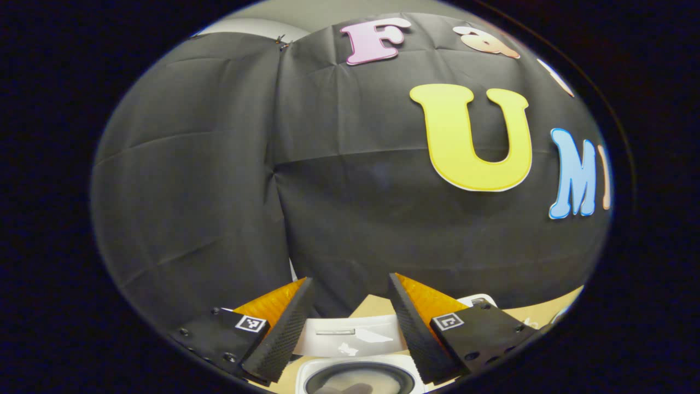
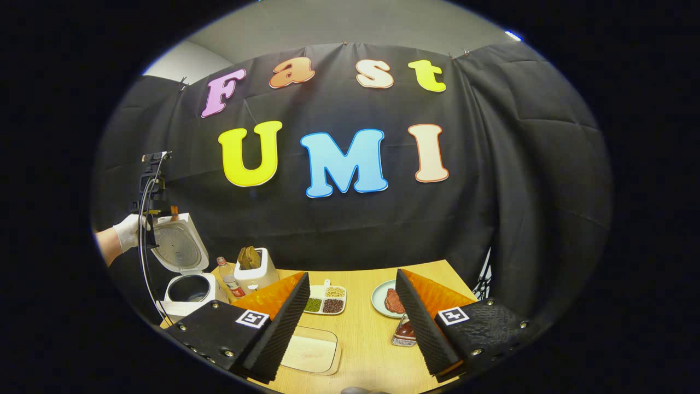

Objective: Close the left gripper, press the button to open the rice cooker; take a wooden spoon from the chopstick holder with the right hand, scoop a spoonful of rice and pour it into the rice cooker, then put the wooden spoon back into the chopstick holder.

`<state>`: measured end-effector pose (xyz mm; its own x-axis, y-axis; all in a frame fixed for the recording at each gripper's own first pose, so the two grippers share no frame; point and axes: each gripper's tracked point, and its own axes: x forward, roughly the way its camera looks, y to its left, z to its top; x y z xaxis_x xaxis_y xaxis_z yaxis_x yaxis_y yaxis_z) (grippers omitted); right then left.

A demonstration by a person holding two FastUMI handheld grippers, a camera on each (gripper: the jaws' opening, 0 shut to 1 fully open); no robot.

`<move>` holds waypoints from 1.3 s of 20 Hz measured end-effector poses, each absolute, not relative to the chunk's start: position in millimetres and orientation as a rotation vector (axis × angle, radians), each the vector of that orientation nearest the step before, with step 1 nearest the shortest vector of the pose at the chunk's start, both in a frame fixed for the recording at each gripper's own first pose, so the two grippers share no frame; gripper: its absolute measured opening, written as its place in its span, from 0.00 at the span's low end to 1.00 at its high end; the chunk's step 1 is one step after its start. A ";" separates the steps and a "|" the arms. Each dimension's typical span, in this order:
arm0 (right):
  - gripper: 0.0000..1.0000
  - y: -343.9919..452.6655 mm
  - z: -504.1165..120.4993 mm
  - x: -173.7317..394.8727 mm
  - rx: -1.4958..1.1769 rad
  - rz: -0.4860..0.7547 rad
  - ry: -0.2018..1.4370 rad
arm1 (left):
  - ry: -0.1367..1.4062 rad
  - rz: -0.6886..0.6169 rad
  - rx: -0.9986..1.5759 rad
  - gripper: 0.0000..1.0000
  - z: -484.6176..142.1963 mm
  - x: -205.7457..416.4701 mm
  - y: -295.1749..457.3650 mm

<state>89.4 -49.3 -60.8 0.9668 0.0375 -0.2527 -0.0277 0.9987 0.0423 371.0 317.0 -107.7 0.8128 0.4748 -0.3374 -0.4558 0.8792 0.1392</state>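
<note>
Right gripper view: right gripper (image 2: 353, 323) jaws wide apart, nothing between them, hovering above the wooden table (image 2: 372, 350). Just past the fingertips lies a shallow clear tray of rice (image 2: 309, 353), beyond it a divided dish of beans (image 2: 326, 301), a plate with something reddish (image 2: 389, 300) and a small jar (image 2: 404, 334) near the right finger. Far left stands the rice cooker (image 2: 188, 289), lid (image 2: 178, 243) already up and tilted back, inner pot open; a gloved hand (image 2: 128, 231) holds the other gripper by the lid. A bottle (image 2: 228, 278) and a toaster (image 2: 254, 271) sit beside the cooker. Chopstick holder and wooden spoon: can't pick them out, so location unknown. Left gripper view: left gripper (image 1: 350, 323) jaws also apart, empty, cooker pot rim (image 1: 361, 368) directly below. Judgement: spoon should be light, stiff, smooth; clamp mid-handle, firmly, or it may pivot once loaded. Loose rice spills easily, so keep the bowl level.
</note>
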 end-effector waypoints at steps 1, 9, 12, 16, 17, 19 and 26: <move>0.96 -48.9 -59.7 90.0 0.044 0.040 0.255 | 0.388 0.501 0.029 0.95 -109.4 367.9 314.3; 0.96 -47.1 -48.8 90.1 0.022 0.078 0.227 | 0.491 0.479 -0.033 0.94 -130.6 298.3 270.7; 0.96 -51.7 -38.0 87.2 0.023 0.078 0.206 | 0.551 0.456 -0.054 0.95 -152.2 268.3 250.8; 0.96 -57.2 -34.5 81.0 0.033 0.078 0.201 | 0.664 0.411 -0.101 0.95 -203.6 224.9 230.3; 0.96 -57.5 -34.5 79.0 0.039 0.082 0.203 | 0.703 0.408 -0.111 0.95 -218.4 212.2 225.0; 0.96 -57.0 -34.9 75.6 0.050 0.090 0.213 | 0.747 0.396 -0.102 0.95 -239.4 202.3 221.2; 0.96 -56.8 -49.7 68.8 0.062 0.100 0.258 | 0.884 0.381 -0.102 0.96 -289.2 169.6 214.6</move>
